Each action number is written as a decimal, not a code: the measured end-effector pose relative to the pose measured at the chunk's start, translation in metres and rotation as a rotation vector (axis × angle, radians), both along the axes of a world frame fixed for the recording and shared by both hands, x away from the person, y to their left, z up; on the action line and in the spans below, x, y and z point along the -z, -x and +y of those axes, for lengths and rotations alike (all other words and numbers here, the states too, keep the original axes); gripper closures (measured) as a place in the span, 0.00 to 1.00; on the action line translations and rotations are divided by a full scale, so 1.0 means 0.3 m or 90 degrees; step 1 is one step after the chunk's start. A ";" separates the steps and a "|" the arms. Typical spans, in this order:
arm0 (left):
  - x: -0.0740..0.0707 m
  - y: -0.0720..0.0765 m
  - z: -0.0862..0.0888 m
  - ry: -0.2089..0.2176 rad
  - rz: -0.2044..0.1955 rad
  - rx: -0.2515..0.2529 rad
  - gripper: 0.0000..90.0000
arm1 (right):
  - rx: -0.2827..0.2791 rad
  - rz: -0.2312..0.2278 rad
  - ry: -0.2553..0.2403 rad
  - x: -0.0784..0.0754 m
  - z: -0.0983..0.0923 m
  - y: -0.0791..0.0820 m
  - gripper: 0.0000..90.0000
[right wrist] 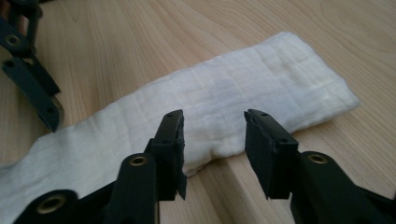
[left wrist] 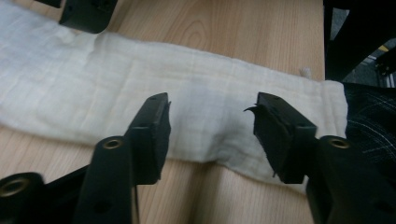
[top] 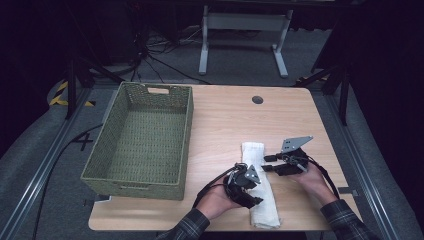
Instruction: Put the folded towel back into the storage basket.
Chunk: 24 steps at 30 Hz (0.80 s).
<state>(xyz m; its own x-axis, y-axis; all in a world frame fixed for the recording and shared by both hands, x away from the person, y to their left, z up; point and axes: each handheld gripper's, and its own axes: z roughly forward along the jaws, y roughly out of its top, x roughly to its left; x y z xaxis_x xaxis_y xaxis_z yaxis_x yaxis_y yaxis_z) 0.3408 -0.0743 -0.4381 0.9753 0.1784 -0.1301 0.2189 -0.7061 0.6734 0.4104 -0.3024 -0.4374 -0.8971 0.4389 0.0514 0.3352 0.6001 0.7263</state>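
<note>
A white cloth (top: 263, 202), folded into a long strip, lies on the wooden table (top: 225, 120) near its front edge. My left gripper (top: 248, 192) hovers over the strip's near half. In the left gripper view the cloth (left wrist: 210, 102) lies flat under the open left gripper (left wrist: 211, 112), untouched by its pads. My right gripper (top: 268, 164) points at the strip from the right, near its far half. The right gripper (right wrist: 213, 123) stands open at the edge of the cloth (right wrist: 233, 93), with nothing pressed between its jaws.
A green woven basket (top: 186, 140) stands empty on the table's left half, close to the left hand. A round cable hole (top: 257, 99) sits near the far edge. The cloth's near end reaches the table's front edge.
</note>
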 end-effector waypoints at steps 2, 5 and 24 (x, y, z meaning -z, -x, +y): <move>0.007 -0.001 -0.023 -0.004 -0.009 0.012 0.44 | -0.001 -0.002 -0.004 -0.004 -0.003 0.001 0.58; 0.012 -0.001 -0.042 -0.011 -0.017 0.021 0.35 | 0.000 0.000 -0.007 -0.005 -0.005 0.003 0.52; 0.056 0.011 -0.078 -0.065 -0.072 0.044 0.44 | -0.001 -0.012 -0.009 -0.009 -0.008 0.005 0.44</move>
